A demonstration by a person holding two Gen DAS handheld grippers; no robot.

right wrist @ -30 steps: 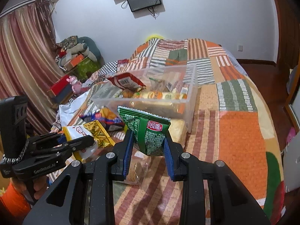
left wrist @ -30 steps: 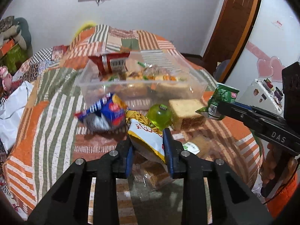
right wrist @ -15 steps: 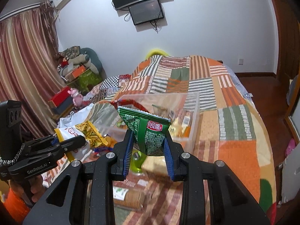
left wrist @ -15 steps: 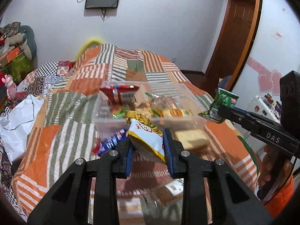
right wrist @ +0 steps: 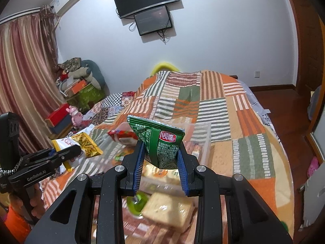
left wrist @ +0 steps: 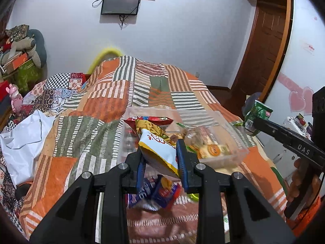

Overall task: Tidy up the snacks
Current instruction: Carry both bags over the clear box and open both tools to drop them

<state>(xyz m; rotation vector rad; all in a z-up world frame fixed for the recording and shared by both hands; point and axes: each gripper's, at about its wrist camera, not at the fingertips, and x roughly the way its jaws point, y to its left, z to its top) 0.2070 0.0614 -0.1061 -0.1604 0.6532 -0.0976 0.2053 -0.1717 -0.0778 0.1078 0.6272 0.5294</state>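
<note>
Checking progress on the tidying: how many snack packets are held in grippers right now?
2: a white-and-yellow packet in the left gripper, a green packet in the right gripper.

White walls [right wrist: 213,30] carry two dark screens [right wrist: 153,20]; striped curtains [right wrist: 22,85] hang left; a patchwork-quilted bed [right wrist: 251,122] fills the room; a brown wooden door [left wrist: 262,46] stands right; reddish wood floor [right wrist: 284,93].
</note>
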